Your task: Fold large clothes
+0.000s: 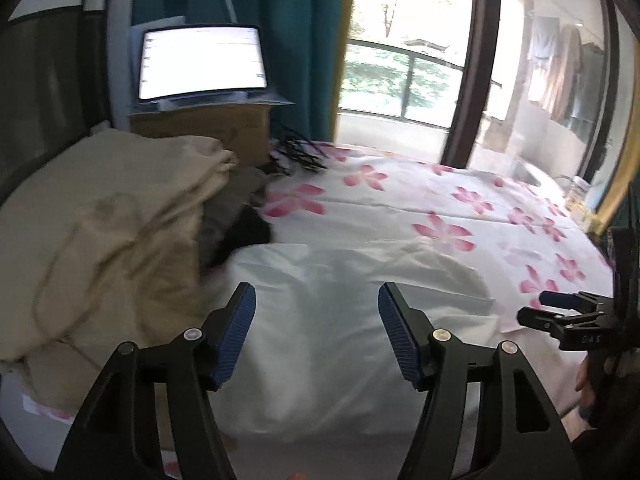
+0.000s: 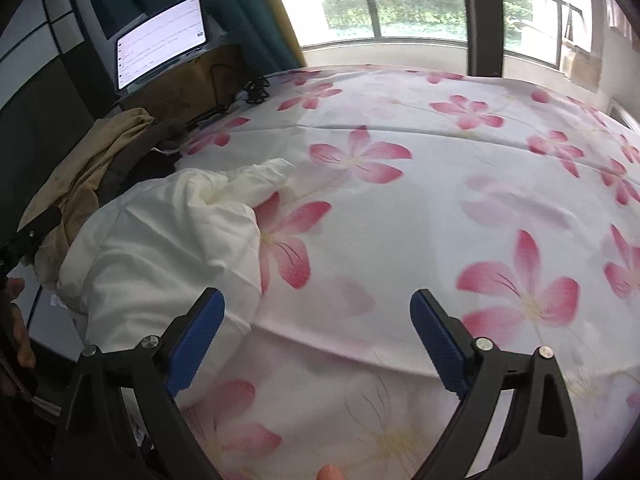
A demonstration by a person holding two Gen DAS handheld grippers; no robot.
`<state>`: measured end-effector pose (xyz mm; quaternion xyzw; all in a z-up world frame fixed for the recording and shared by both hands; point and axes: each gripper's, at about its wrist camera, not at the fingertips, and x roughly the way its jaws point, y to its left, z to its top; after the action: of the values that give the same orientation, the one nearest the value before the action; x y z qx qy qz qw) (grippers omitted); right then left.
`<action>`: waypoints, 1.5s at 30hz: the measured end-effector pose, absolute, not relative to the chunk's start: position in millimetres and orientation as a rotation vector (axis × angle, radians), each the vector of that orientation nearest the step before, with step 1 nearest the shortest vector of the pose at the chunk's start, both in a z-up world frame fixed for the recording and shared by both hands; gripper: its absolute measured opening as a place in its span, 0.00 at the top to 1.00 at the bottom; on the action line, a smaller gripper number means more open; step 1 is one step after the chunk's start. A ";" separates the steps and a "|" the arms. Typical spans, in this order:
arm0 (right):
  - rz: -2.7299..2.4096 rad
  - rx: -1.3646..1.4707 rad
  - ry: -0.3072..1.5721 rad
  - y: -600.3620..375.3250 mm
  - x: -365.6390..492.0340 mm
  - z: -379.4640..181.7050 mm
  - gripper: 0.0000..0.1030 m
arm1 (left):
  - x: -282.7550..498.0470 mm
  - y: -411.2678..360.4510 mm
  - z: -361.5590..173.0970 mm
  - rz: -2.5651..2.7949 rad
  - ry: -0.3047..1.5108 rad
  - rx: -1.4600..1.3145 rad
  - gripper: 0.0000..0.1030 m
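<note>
White, soft cloth fills the near ground: the white garment (image 1: 320, 320) lies bunched on the floral bedsheet (image 2: 400, 208), right under the left gripper (image 1: 316, 308), whose blue pads stand well apart with nothing between them. The right gripper (image 2: 316, 316) hangs over bare sheet just beside the garment's edge, its jaws wide and empty too. I judge the fabric light, limp and creased, likely to sag and slide rather than hold a shape, so a hem or corner, perhaps the twisted end (image 2: 260, 176) reaching toward a pink flower, seems the best hold, one per gripper. Further left, a beige garment (image 1: 104, 216) is heaped over darker clothing (image 1: 240, 220). Beyond it a closed cardboard box (image 1: 208, 128) bears a lit laptop (image 1: 202, 64); its contents cannot be seen.
</note>
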<state>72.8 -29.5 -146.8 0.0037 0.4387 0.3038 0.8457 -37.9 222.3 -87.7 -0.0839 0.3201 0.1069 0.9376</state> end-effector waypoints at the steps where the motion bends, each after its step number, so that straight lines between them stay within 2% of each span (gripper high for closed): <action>1: 0.631 0.011 0.930 -33.8 71.3 -146.3 0.09 | -36.2 217.7 -88.0 0.207 0.654 -0.176 0.35; 23: 0.414 0.112 0.925 -145.0 59.5 -147.8 0.09 | 5.4 96.3 -93.6 -0.056 0.721 -0.102 0.35; 37: 0.307 0.124 0.825 -191.4 67.3 -123.0 0.09 | 21.5 80.0 -65.7 -0.033 0.613 -0.066 0.35; 41: 0.281 0.125 0.767 -200.5 65.4 -104.5 0.09 | 21.9 79.2 -53.3 -0.053 0.567 -0.074 0.30; 45: 0.255 0.100 0.707 -204.1 64.3 -84.7 0.09 | 19.1 78.6 -36.9 -0.036 0.499 -0.055 0.29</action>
<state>64.3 -204.1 -84.7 0.0488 0.3450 0.1244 0.9290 19.1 78.6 -36.9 -0.0272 0.2467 -0.0178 0.9685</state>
